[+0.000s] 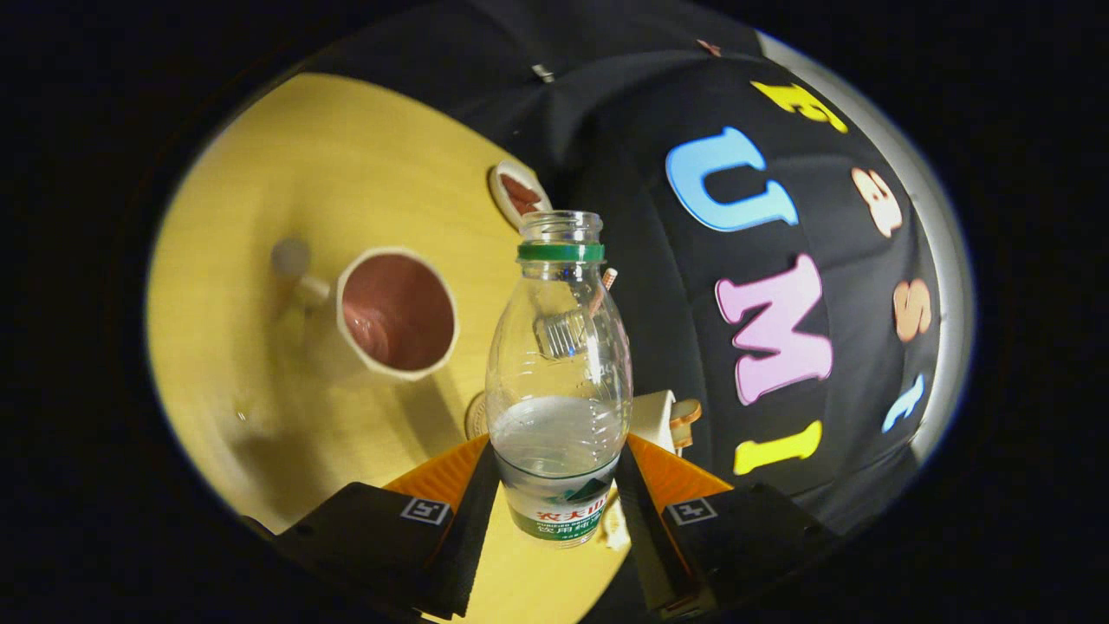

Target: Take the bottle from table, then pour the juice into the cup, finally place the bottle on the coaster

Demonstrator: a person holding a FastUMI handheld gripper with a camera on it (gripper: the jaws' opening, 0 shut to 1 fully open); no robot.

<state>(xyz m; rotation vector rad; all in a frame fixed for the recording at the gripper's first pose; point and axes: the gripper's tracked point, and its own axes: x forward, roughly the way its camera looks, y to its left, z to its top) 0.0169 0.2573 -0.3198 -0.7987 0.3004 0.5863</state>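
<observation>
My gripper (pixel 556 472) is shut on a clear plastic bottle (pixel 559 364), with one finger on each side of its lower body near the label. The bottle has no cap and a green ring under its open neck. Pale liquid fills roughly its lower third. Beyond the fingers, to the left of the bottle, stands a white-rimmed cup (pixel 397 314) with a brown inside; its handle points away from the bottle. A small round brown piece with a pale rim (pixel 518 192), perhaps the coaster, lies farther off past the bottle's neck.
The yellow wooden table (pixel 286 173) looks tilted and ends close to the bottle's right side. A pale round edge (pixel 475 418) peeks out behind the bottle's left. A white object (pixel 651 414) and a small wooden piece (pixel 684 414) sit just right of the bottle.
</observation>
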